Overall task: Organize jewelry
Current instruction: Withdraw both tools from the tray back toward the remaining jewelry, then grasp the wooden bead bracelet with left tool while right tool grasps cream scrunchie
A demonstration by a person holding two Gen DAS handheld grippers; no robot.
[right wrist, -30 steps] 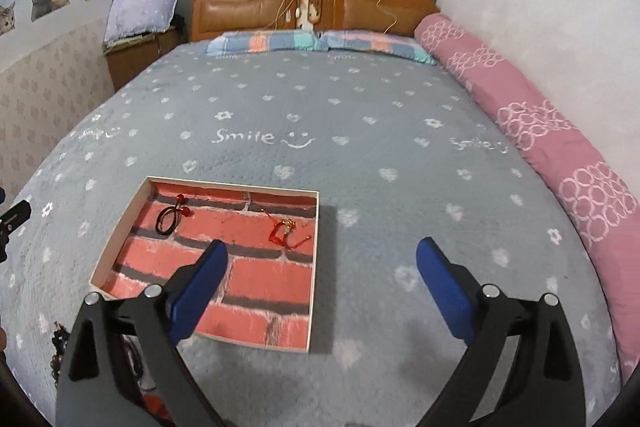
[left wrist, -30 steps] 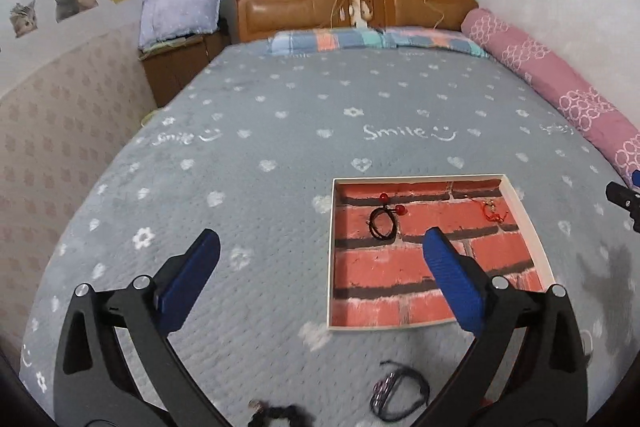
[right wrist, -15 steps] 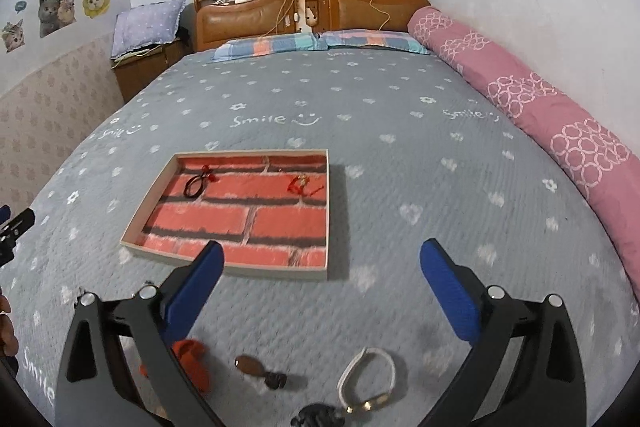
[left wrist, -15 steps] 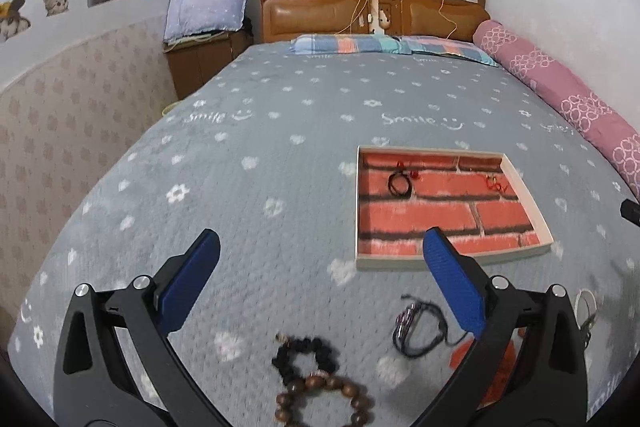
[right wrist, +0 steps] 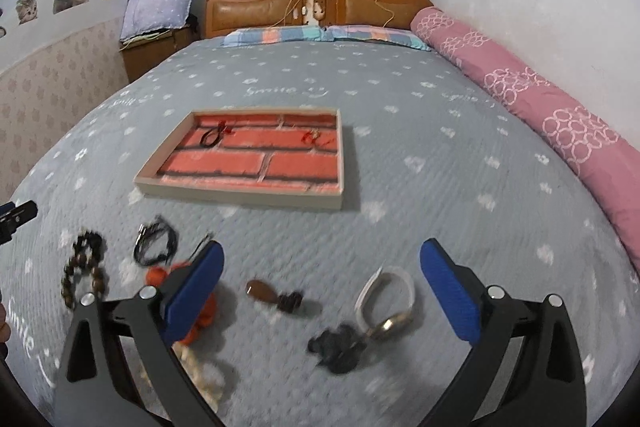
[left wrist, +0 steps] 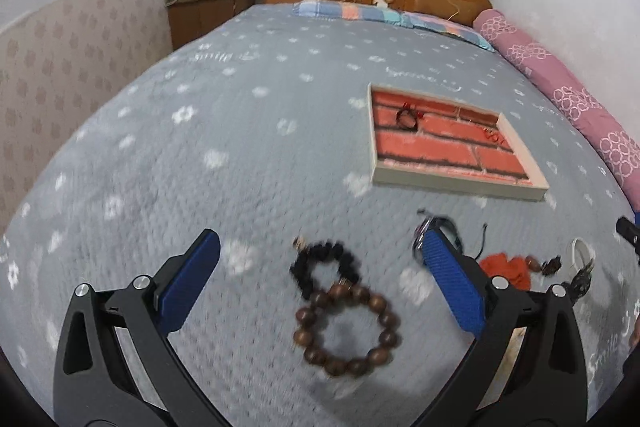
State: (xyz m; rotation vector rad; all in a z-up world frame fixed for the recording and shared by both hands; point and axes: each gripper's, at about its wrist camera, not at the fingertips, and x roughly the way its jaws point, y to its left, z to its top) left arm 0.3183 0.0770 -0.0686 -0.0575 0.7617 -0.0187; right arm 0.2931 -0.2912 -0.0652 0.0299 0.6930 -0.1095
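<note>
A shallow tray with a red brick pattern (left wrist: pixel 456 183) (right wrist: pixel 244 193) lies on the grey bedspread and holds a black cord bracelet (left wrist: pixel 407 118) (right wrist: pixel 212 137) and a small red piece (left wrist: pixel 493 135) (right wrist: pixel 311 137). Loose jewelry lies in front of it: a brown wooden bead bracelet (left wrist: pixel 347 331) (right wrist: pixel 82 281), a black bead bracelet (left wrist: pixel 324 265), a black cord bracelet (right wrist: pixel 155 242), a white bangle (right wrist: pixel 385 297), a brown pendant (right wrist: pixel 260 291). My left gripper (left wrist: pixel 320 287) is open above the bead bracelets. My right gripper (right wrist: pixel 320 291) is open above the pendant and bangle.
A red tassel (left wrist: pixel 508 269) (right wrist: pixel 200 307) and a dark lump (right wrist: pixel 338 347) lie among the loose pieces. A pink bolster (right wrist: pixel 540 107) runs along the bed's right side. The headboard (right wrist: pixel 316 1) and a nightstand (right wrist: pixel 154 53) stand at the far end.
Both grippers have pulled back toward the foot of the bed and tilted down. The loose jewelry has come into view under them. The tray looks farther away. Both stay open.
</note>
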